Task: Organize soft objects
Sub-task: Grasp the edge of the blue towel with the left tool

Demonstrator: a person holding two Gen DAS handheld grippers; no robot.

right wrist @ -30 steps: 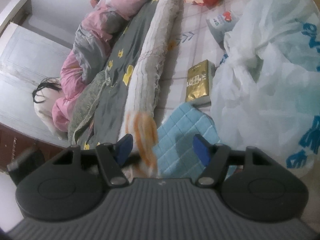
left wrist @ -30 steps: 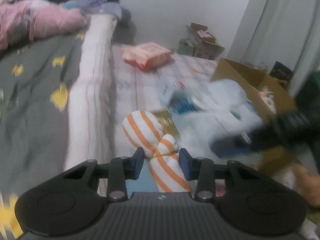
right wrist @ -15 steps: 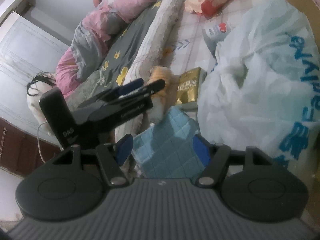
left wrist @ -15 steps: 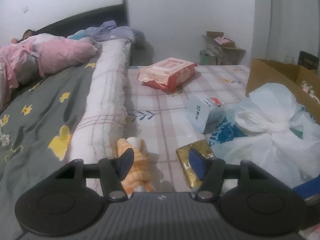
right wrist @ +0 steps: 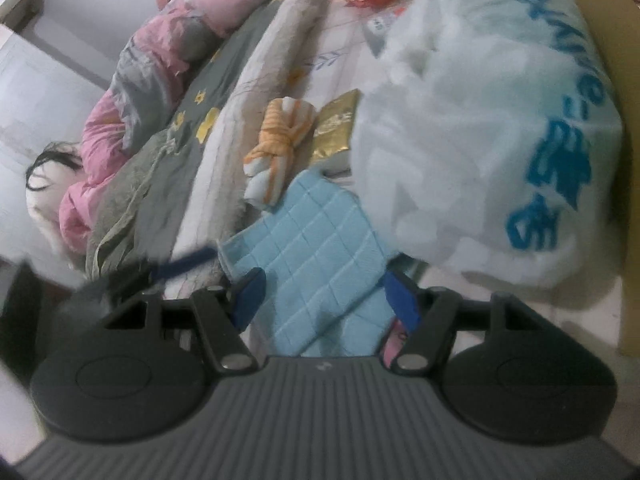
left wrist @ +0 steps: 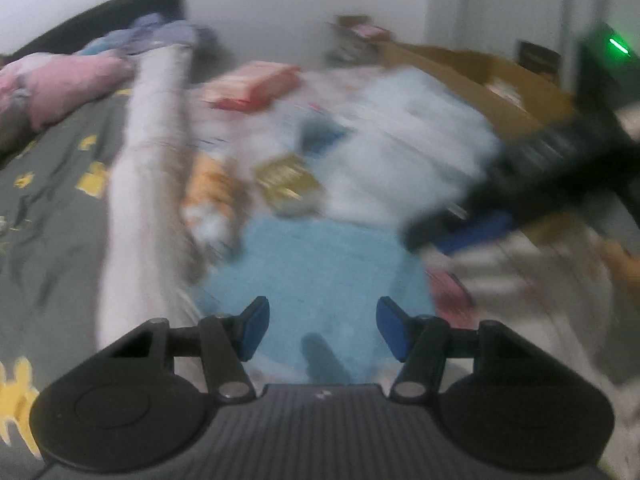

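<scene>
Beside bag [right wrist: 480, 152], blue cloth [right wrist: 320, 256] edge free

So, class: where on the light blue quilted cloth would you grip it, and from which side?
Probably the near corner of the light blue quilted cloth, approached from the bed's open edge. It lies flat with that end hanging free, while the orange-striped knotted cloth and white plastic bag crowd its far end.

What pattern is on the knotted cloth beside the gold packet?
Orange and white stripes on the knotted cloth, clearest in the right wrist view.
</scene>
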